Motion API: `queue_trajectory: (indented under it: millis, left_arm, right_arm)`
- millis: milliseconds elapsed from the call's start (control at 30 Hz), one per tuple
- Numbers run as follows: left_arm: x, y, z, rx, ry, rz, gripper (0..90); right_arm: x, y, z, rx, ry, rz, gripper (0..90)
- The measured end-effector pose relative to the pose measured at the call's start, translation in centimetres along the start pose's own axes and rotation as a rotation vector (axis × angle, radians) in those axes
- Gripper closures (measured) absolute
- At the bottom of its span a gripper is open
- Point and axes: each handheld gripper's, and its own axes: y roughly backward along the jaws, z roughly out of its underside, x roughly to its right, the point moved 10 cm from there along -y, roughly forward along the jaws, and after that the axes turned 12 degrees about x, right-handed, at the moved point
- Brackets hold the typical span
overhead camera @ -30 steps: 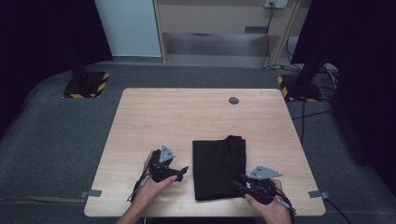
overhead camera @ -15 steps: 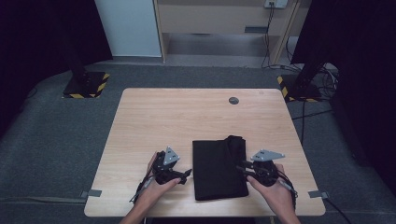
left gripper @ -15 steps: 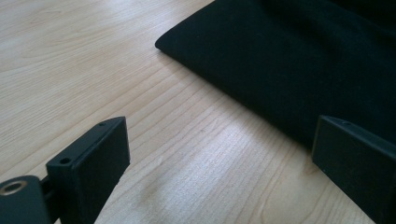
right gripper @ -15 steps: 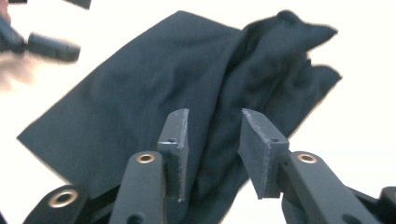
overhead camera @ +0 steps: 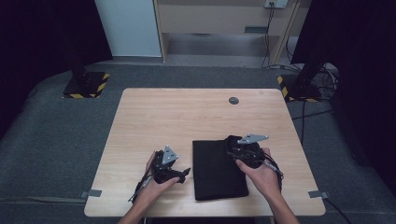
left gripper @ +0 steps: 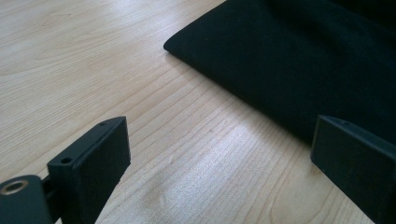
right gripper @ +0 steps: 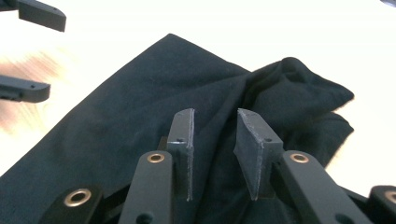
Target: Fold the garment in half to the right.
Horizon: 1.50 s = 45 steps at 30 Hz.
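The left gripper (overhead camera: 183,173) sits low over the table (overhead camera: 154,121) with its jaws spread wide and nothing between them; the folded black cloth (overhead camera: 217,169) lies just beside its right jaw. The right gripper (right gripper: 214,140) hovers above the cloth's far right part, jaws narrowed to a slim gap and just been closing, with no fabric pinched between them. Beyond its tips the cloth bunches into a rumpled fold (right gripper: 299,88).
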Motion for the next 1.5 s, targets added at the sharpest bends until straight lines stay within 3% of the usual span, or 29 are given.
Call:
queue_trajectory:
  millis: [267, 500, 567, 733, 900, 1033, 1233, 1500]
  left_arm:
    - [0.1, 0.0, -0.1, 0.003, -0.006, 0.003, 4.4]
    - [0.0, 0.1, -0.1, 0.005, -0.002, 0.001, 4.5]
    - [0.0, 0.2, -0.1, 0.005, -0.002, 0.000, 4.5]
    - [-0.1, 0.2, 0.0, 0.001, -0.003, -0.002, 4.6]
    - [0.0, 0.1, 0.0, 0.001, -0.004, -0.002, 4.6]
    - [0.0, 0.1, 0.1, -0.003, -0.008, -0.002, 4.6]
    - [0.0, 0.1, 0.1, -0.004, -0.010, -0.002, 4.7]
    - [-0.1, 0.2, -0.1, -0.002, -0.010, -0.005, 4.7]
  right_arm:
    - [0.6, -2.3, 0.1, -0.056, -0.007, 0.016, 70.3]
    - [1.3, -3.1, 0.7, -0.098, -0.052, 0.016, 83.6]
    - [1.4, -3.1, 0.8, -0.094, -0.072, 0.013, 87.9]
    - [2.2, -2.1, 1.0, -0.061, -0.156, 0.009, 88.7]
    - [3.0, -0.9, 1.0, -0.004, -0.282, -0.018, 88.7]
    - [4.2, -0.7, 2.2, 0.014, -0.379, -0.022, 88.6]
    - [5.4, -1.5, 3.9, -0.004, -0.425, -0.005, 85.3]
    - [6.4, -0.3, 3.6, 0.036, -0.439, 0.007, 77.0]
